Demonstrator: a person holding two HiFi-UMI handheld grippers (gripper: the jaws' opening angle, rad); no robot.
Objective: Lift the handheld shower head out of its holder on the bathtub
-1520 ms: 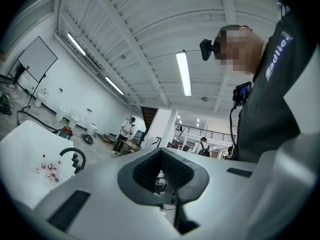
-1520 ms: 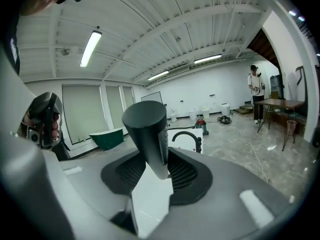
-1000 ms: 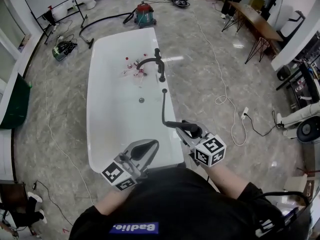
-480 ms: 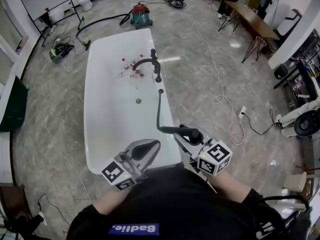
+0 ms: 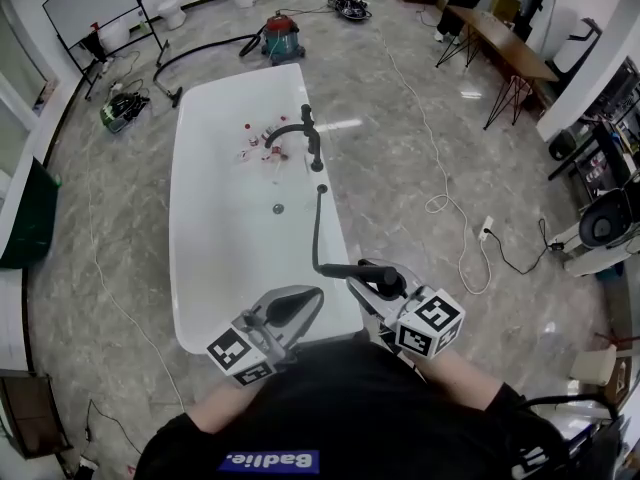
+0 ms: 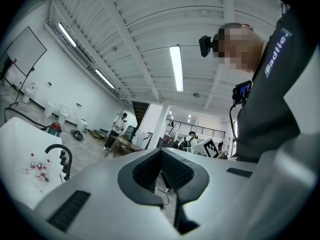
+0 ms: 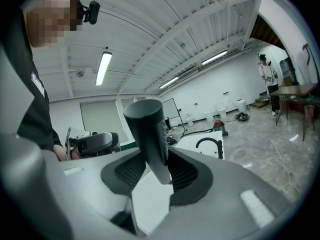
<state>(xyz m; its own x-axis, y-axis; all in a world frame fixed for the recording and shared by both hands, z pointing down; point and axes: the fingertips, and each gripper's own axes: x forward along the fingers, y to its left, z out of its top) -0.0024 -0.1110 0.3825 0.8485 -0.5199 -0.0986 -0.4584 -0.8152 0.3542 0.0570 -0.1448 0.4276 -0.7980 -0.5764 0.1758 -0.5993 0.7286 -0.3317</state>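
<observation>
A white bathtub (image 5: pixel 185 218) lies lengthwise ahead of me, with a black faucet (image 5: pixel 303 133) on its right rim. My right gripper (image 5: pixel 372 280) is shut on the black handheld shower head (image 5: pixel 350 270), which I hold level above the tub's near right corner. Its black hose (image 5: pixel 315 230) curves up from a black fitting on the rim (image 5: pixel 321 189). In the right gripper view the dark handle (image 7: pixel 150 139) stands clamped between the pads. My left gripper (image 5: pixel 292 308) hovers over the tub's near end, shut with nothing in it (image 6: pixel 161 173).
Small bottles (image 5: pixel 262 140) lie in the tub near the faucet, and the drain (image 5: pixel 278 208) shows mid-tub. A red vacuum (image 5: pixel 283 30) with its hose stands beyond the tub. Cables (image 5: pixel 445 203) trail over the marble floor on the right, near a table (image 5: pixel 505 43).
My right gripper has raised the shower head a little and the hose now bows higher off the rim. The left gripper has stayed where it was.
</observation>
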